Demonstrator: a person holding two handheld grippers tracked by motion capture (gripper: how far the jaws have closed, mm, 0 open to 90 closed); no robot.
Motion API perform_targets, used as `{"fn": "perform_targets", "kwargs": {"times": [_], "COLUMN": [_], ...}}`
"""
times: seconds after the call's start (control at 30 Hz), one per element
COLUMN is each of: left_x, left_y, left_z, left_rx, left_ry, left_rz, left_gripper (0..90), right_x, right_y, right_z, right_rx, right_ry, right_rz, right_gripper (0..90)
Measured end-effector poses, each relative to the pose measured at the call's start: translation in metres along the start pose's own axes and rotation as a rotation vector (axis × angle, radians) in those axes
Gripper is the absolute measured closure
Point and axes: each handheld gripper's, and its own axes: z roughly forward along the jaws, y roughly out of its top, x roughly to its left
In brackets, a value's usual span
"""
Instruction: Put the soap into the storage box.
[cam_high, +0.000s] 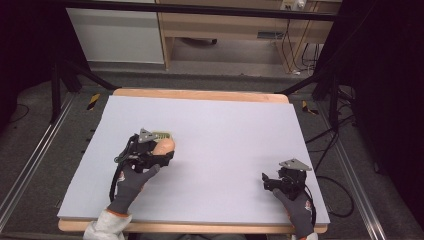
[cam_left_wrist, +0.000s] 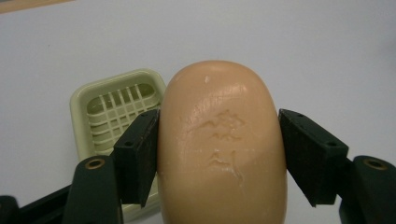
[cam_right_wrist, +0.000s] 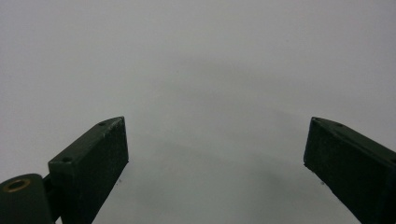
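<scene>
A peach-coloured bar of soap (cam_left_wrist: 222, 144) sits between the two black jaws of my left gripper (cam_left_wrist: 219, 158), which is shut on its sides. In the high view the soap (cam_high: 163, 146) shows at the left gripper (cam_high: 161, 152), left of the table's middle. A pale green soap dish (cam_left_wrist: 105, 116) with a slotted grid lies just behind and left of the soap; its corner (cam_high: 162, 135) peeks out beyond the gripper. My right gripper (cam_right_wrist: 215, 154) stands open over bare table, near the front right (cam_high: 267, 180).
A pale grey mat (cam_high: 225, 140) covers the wooden table, whose edge (cam_high: 200, 94) shows at the back. Black stands and cables lie on the floor at both sides.
</scene>
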Motion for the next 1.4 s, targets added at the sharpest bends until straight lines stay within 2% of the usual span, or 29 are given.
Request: {"fn": "perform_targets", "kwargs": {"times": [0.5, 0.8, 1.4], "left_x": [0.017, 0.029, 0.046], "left_y": [0.007, 0.014, 0.009], "left_z": [0.014, 0.019, 0.030], "left_rx": [0.009, 0.006, 0.018], "left_ry": [0.032, 0.055, 0.081], "left_rz": [-0.045, -0.059, -0.079], "left_gripper": [31.9, 32.0, 32.0], "right_x": [0.000, 0.000, 0.000], "right_y": [0.000, 0.000, -0.001], "right_z": [0.000, 0.000, -0.001], "right_rx": [-0.003, -0.004, -0.007], "right_ry": [-0.003, -0.003, 0.002], "right_rz": [0.006, 0.006, 0.009], "right_gripper": [6.7, 6.7, 6.7]}}
